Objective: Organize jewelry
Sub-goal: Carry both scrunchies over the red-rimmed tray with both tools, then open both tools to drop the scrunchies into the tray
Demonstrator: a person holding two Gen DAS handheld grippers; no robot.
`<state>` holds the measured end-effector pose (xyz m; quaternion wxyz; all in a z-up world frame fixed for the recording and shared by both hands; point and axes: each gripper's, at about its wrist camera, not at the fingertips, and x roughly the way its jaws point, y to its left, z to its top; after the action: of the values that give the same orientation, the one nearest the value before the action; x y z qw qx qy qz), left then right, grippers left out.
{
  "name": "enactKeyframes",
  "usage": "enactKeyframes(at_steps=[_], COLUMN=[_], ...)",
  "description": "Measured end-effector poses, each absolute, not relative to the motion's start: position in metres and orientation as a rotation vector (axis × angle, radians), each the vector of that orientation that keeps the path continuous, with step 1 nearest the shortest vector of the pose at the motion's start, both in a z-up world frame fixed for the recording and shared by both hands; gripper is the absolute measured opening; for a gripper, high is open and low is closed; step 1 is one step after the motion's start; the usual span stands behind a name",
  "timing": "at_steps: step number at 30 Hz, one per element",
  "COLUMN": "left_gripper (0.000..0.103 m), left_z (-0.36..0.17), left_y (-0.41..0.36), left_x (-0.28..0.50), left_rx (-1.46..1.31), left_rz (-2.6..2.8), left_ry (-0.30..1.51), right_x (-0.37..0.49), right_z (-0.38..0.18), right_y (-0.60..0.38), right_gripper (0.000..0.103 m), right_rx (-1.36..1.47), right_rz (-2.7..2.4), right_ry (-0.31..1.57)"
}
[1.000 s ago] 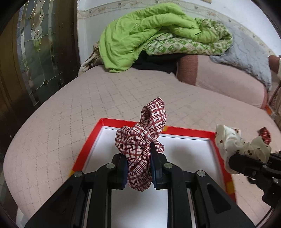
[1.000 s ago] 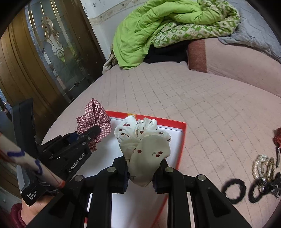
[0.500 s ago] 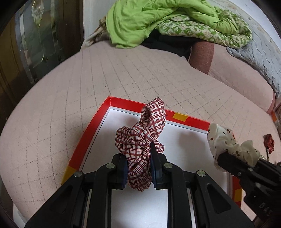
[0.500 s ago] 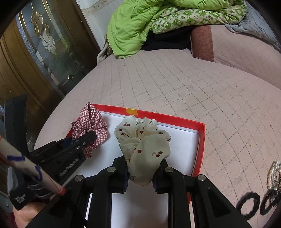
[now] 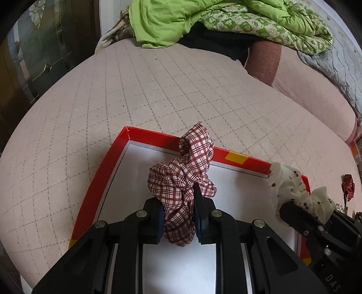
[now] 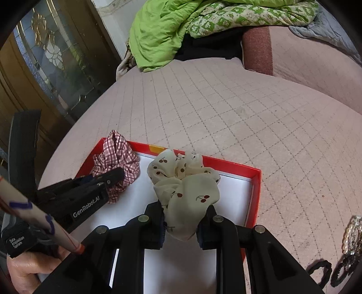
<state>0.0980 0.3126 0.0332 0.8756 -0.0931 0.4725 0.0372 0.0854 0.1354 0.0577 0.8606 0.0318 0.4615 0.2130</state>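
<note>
My left gripper (image 5: 179, 217) is shut on a red-and-white plaid scrunchie (image 5: 183, 178), held above the white floor of a red-rimmed box (image 5: 108, 162). My right gripper (image 6: 182, 226) is shut on a cream scrunchie with cherry print (image 6: 185, 187), held over the same box (image 6: 255, 194) to the right of the left one. In the right wrist view the plaid scrunchie (image 6: 117, 160) and the left gripper (image 6: 113, 178) hang over the box's left part. In the left wrist view the cream scrunchie (image 5: 294, 192) shows at the right.
The box lies on a pink quilted bed cover (image 5: 158, 90). A pearl bracelet (image 6: 350, 233) and black hair ties (image 6: 319, 271) lie on the cover right of the box; a small red item (image 5: 348, 185) too. A green quilt (image 5: 203, 20) is piled at the back. A hand (image 6: 27, 269) holds the left tool.
Both grippers have moved forward and down over the box, tilting more steeply downward. The box rim now sits higher in both views. Each scrunchie stays gripped.
</note>
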Motion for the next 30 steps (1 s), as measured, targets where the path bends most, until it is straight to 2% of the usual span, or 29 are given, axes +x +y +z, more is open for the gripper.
enactKeyframes(at_steps=[23,26,30], left_gripper=[0.022,0.026,0.033], left_z=[0.03,0.031,0.032], left_y=[0.311,0.312,0.311], left_x=[0.099,0.099,0.098], left_rx=[-0.14,-0.139,-0.139], left_rz=[0.119,0.125,0.13], left_ry=[0.962,0.962,0.959], right_x=[0.104,0.104,0.103], right_z=[0.036,0.036,0.038], right_y=[0.137,0.137,0.135], right_gripper=[0.026,0.027,0.036], right_rx=[0.077,0.073,0.074], right_rz=[0.427,0.427,0.427], right_ry=[1.033,1.033,1.029])
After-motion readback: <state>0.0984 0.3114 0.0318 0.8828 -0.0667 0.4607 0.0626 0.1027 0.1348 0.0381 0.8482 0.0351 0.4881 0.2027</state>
